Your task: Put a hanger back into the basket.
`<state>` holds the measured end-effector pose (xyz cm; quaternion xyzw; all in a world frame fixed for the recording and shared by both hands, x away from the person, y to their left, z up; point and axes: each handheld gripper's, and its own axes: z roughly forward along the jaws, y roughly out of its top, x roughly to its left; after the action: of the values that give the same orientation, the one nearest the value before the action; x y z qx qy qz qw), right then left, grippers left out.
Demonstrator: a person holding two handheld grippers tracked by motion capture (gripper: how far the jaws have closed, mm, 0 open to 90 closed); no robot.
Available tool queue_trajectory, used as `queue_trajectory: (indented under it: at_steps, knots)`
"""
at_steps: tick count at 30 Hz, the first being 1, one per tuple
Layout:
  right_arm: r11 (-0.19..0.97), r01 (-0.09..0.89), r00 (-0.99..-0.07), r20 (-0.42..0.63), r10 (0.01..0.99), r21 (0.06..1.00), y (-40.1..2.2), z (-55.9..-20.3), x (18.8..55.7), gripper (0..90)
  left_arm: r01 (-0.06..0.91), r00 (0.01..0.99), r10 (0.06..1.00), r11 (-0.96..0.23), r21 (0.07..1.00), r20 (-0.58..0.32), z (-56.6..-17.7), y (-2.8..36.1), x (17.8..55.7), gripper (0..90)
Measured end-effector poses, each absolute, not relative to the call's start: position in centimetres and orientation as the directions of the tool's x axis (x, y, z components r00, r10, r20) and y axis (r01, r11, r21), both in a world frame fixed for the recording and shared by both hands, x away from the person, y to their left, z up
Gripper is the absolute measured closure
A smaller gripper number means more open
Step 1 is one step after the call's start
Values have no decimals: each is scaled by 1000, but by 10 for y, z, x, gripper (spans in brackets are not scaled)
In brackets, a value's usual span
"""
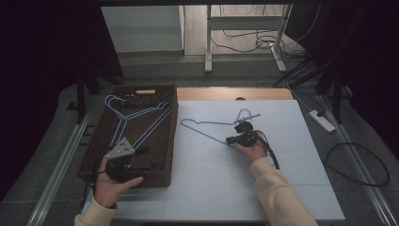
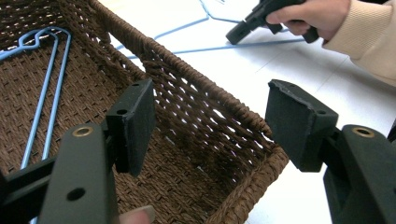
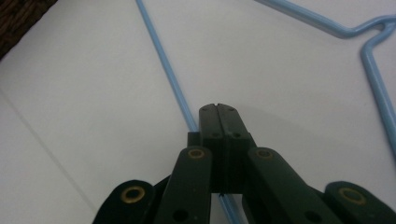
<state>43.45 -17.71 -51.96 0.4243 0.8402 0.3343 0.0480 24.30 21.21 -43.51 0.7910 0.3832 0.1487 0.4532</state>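
Gripping the long bottom wire of a blue wire hanger (image 3: 163,65), our right gripper (image 3: 218,112) has its jaws pinched flat together on the rod where it lies on the white table (image 3: 84,154). Beside it, our left gripper (image 2: 210,126) holds its jaws spread wide with nothing between them, poised over the near right corner of the woven brown basket (image 2: 224,98).

From the high view, the hanger (image 1: 207,127) rests on the tabletop just right of the basket (image 1: 167,155), its hook pointing away from us near the right gripper (image 1: 237,136). Farther back in the basket, two more blue hangers (image 1: 141,115) lie crossed along the floor and the far wall.

We judge the step in hand to be lifting this hanger into the basket. Doing it well likely means keeping the pinch firm, since thin wire may swivel in flat pads, raising the whole frame above the rim before crossing, and tilting it to lie along the basket's length beside the others. The left gripper (image 1: 123,160) should stay ready to steady the free end, well away from the hooks, which could snag.
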Motion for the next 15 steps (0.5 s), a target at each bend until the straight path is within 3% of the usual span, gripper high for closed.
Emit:
queue_trajectory:
  at_steps: [15]
  knots:
    - [463,660,-670,185,719,591,-204,-517,384,900,472,661,741,-289,833,-118,-434,214,242,341]
